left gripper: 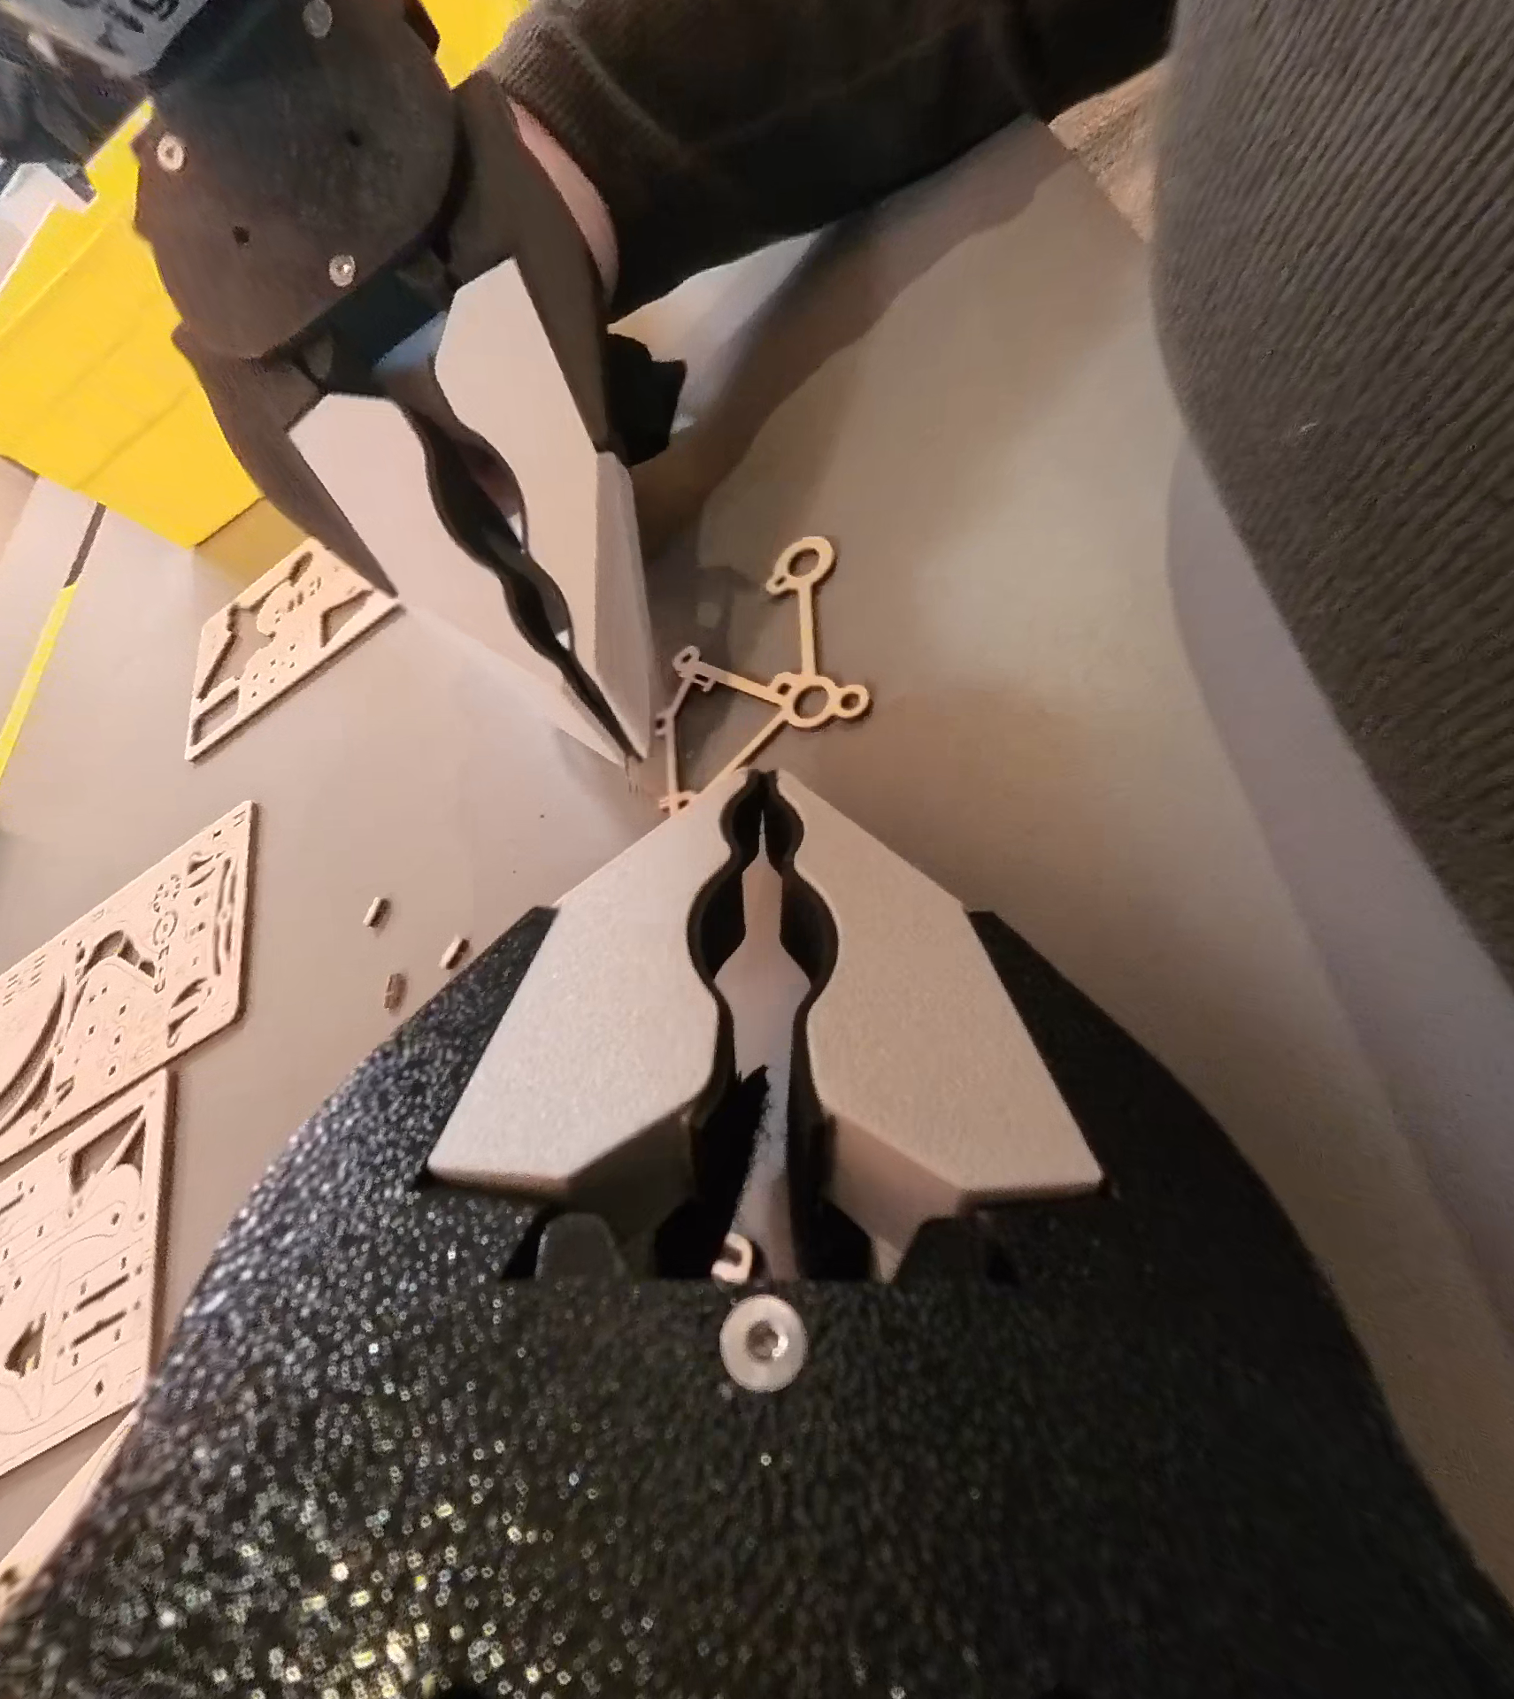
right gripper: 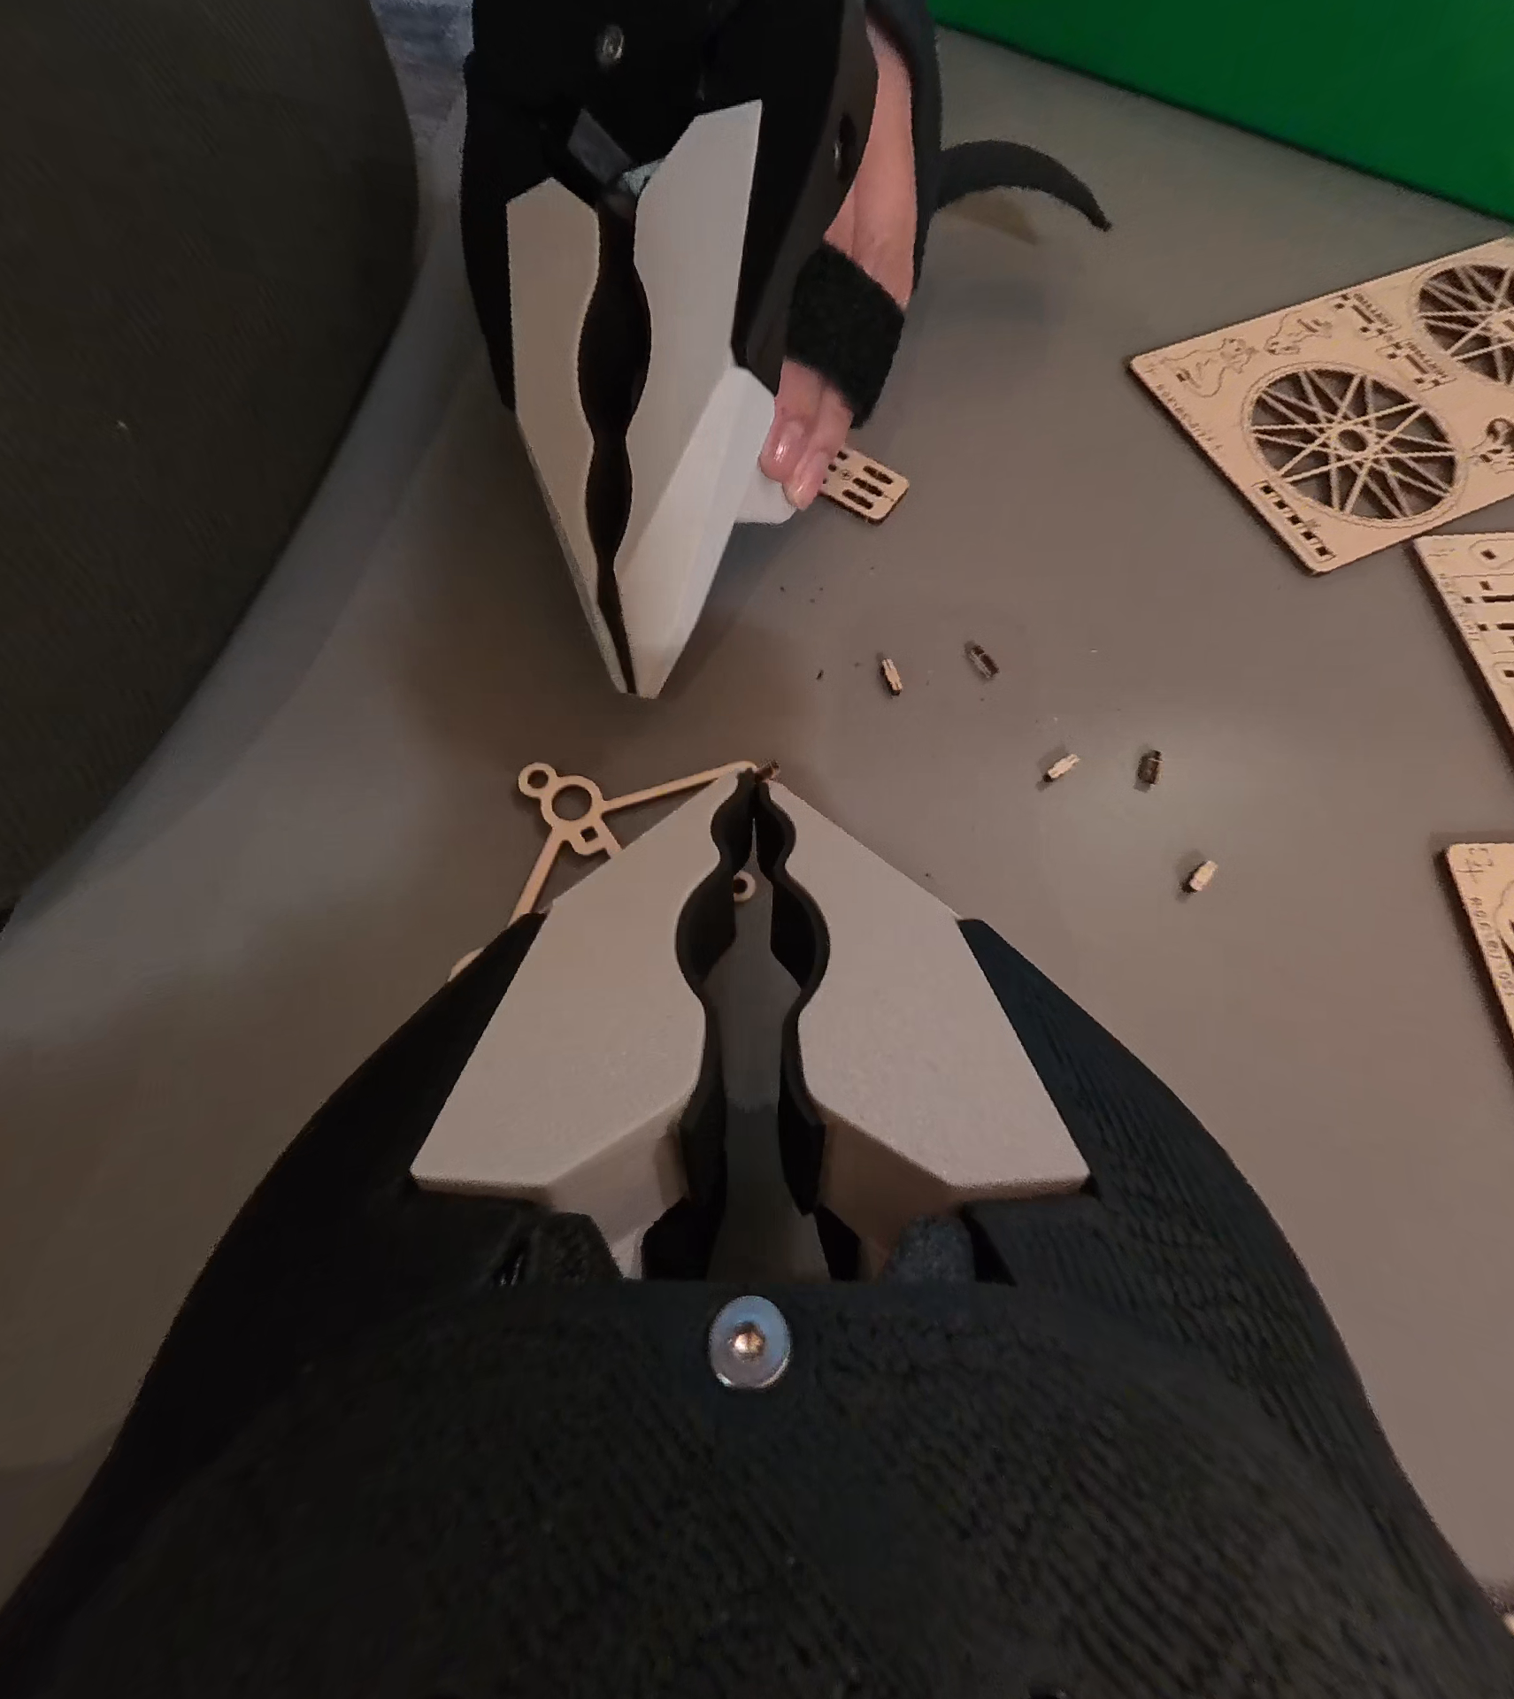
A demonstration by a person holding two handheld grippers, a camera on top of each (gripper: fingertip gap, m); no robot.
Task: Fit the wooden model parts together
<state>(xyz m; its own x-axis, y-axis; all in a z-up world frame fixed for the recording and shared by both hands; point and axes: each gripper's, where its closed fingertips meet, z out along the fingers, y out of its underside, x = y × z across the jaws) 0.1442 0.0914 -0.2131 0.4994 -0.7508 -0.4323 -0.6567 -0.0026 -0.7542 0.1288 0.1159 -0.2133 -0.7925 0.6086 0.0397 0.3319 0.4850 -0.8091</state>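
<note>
A thin wooden frame part (left gripper: 813, 703) with ring ends lies flat on the grey table (left gripper: 964, 919); it also shows in the right wrist view (right gripper: 569, 809). My right gripper (right gripper: 757, 781) is shut on a small wooden peg (right gripper: 768, 767) and holds it at one end of the frame's arm. In the left wrist view the right gripper (left gripper: 633, 756) points steeply down at that end. My left gripper (left gripper: 762, 781) is shut with nothing seen in it. It hovers just beyond the frame, facing the right gripper (right gripper: 638, 689).
Laser-cut wooden sheets (left gripper: 100, 1002) (right gripper: 1378, 395) lie to one side. Several loose pegs (right gripper: 978, 660) (left gripper: 378, 910) are scattered between them and the frame. A yellow bin (left gripper: 91, 368) and a green bin (right gripper: 1378, 92) stand behind. A person's dark clothing (left gripper: 1424, 460) borders the table. Less than 4 cm separates the two grippers' tips.
</note>
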